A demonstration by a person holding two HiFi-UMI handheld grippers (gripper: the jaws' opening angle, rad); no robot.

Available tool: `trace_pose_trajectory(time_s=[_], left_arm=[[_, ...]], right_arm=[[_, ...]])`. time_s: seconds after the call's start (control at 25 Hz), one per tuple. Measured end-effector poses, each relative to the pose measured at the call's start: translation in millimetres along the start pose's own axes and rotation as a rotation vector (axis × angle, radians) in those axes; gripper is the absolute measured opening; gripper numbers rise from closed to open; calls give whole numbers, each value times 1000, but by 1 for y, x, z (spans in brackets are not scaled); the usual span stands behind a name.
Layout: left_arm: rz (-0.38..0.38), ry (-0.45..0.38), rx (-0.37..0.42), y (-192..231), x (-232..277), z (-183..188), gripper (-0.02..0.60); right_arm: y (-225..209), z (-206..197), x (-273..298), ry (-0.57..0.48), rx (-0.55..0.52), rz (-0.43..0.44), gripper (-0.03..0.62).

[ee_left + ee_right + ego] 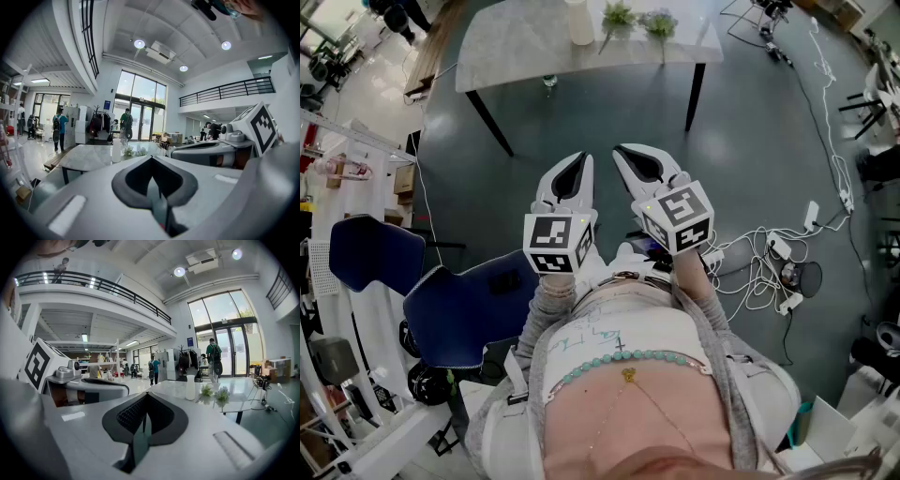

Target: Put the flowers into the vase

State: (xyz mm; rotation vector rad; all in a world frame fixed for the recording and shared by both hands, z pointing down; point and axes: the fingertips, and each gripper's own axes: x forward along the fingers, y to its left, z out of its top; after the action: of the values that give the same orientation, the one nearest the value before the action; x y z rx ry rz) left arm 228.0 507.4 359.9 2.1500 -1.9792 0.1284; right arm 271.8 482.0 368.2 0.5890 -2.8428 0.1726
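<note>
Flowers [619,16] lie on desk [516,52] just right of vase [580,23], stems toward the near edge, well ahead of both grippers. Left gripper [579,161] and right gripper [626,155]: fingers closed together, nothing held. Right gripper likely nearer the flowers.

White vase [580,23], pale marbled table [525,47], blue chair [459,314]

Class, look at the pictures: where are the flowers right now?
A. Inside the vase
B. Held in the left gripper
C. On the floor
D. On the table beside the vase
D: the flowers are on the table, just beside the white vase, not inside it.
</note>
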Motion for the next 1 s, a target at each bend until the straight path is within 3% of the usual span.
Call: trace_pose_trajectory(time_s=[0.6,1.0], left_arm=[[-23,8,-39,-36,16,-10,0],[-19,17,-58,-19,28,-9,0]], right_arm=[[-30,-12,-22,5,-6,29,26],[-43,-7,-13,-14,39,15,26]])
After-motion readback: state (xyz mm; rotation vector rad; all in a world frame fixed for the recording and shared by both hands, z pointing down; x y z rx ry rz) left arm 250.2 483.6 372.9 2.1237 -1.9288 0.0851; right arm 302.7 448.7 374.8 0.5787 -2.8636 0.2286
